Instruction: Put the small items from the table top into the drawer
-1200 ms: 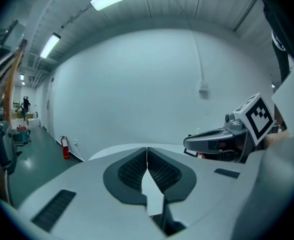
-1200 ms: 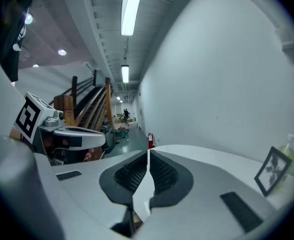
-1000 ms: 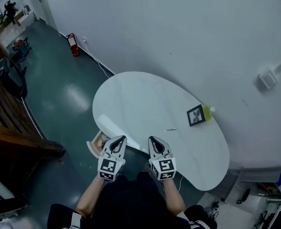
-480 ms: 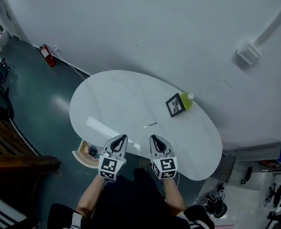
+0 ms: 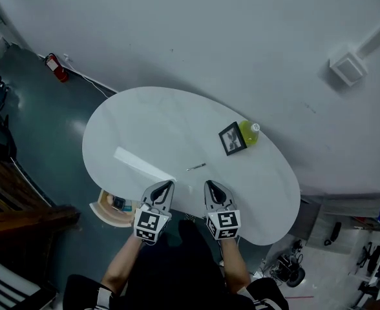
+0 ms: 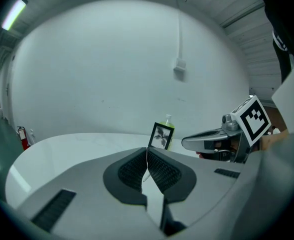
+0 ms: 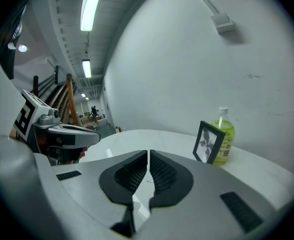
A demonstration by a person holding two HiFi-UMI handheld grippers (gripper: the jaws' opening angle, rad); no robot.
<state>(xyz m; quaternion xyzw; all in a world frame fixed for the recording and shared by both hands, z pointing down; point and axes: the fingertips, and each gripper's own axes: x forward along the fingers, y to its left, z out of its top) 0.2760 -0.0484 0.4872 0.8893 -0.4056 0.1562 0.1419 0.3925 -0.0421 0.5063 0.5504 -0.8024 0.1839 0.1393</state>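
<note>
Head view, far left: red fire extinguisher (image 5: 55,68) on the floor against the wall. White oval table (image 5: 145,121) in the middle, with a bright strip of reflected light on its left half. Below the table's near-left edge a drawer (image 5: 105,210) stands pulled out. It holds a few small things, too small to name.

Left gripper (image 5: 165,186) hovers at the table's near edge, just right of the drawer. Its jaws are pressed together with nothing between them, as the left gripper view (image 6: 147,150) shows.

Pen (image 5: 196,166) lies flat on the table top, just beyond the two grippers and between them, touching neither.

Right gripper (image 5: 210,186) is level with the left one, close beside it. Its jaws are closed too and it is empty (image 7: 148,153).

Further right and back: black picture frame (image 5: 231,139) standing upright. A yellow-green drink bottle (image 5: 249,133) with a white cap stands right behind it; touching or not, cannot tell. Both show in the gripper views, frame in front of bottle (image 6: 161,136) (image 7: 224,133).

Far right: a grey wall box (image 5: 347,68) with a conduit running up from it.
</note>
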